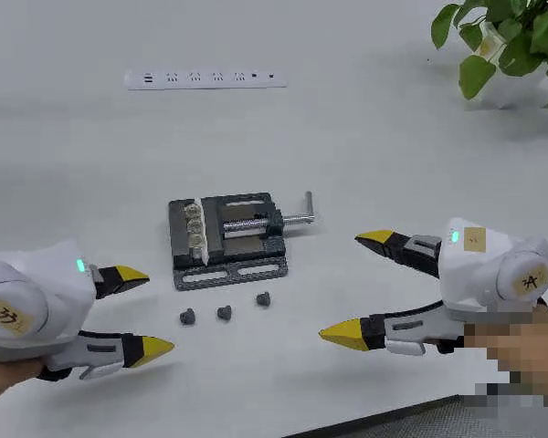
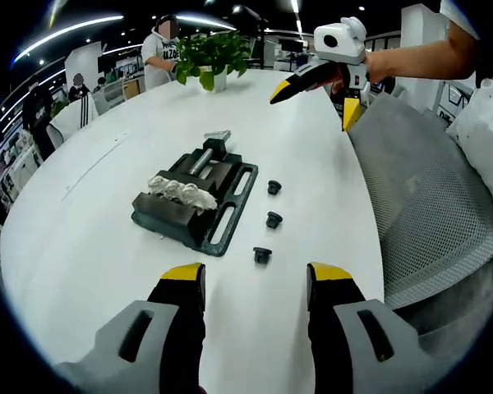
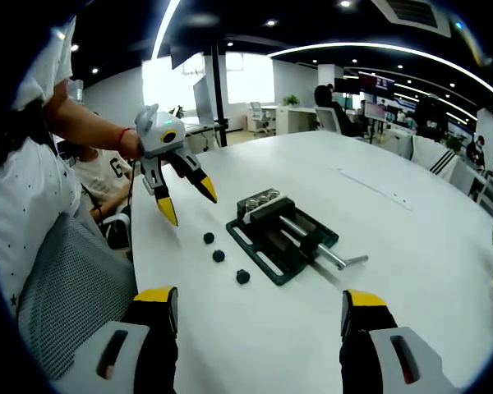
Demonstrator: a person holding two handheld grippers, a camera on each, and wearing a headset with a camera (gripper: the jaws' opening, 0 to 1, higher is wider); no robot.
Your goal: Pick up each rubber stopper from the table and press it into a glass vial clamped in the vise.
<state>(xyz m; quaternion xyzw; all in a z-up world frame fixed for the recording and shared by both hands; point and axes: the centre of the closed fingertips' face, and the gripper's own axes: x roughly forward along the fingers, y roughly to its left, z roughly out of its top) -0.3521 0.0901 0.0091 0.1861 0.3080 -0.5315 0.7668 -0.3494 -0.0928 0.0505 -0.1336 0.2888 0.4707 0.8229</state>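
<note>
Left gripper (image 1: 160,310) and right gripper (image 1: 340,287): both spread, both empty

Start with the nearest stopper (image 1: 187,317), just beyond the left gripper's tips, in front of the vise (image 1: 228,239). Straddle first, then close softly across the head, plug end left free. Next along the vise's front: middle stopper (image 1: 224,313), then far stopper (image 1: 263,298). Behind those, clamped in the vise: glass vials (image 1: 195,228) in a row.

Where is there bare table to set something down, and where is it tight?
Bare tabletop lies between the power strip and the vise, and right of the vise up toward the plant. It is crowded in front of the vise: three rubber stoppers sit between the open left gripper and open right gripper.
</note>
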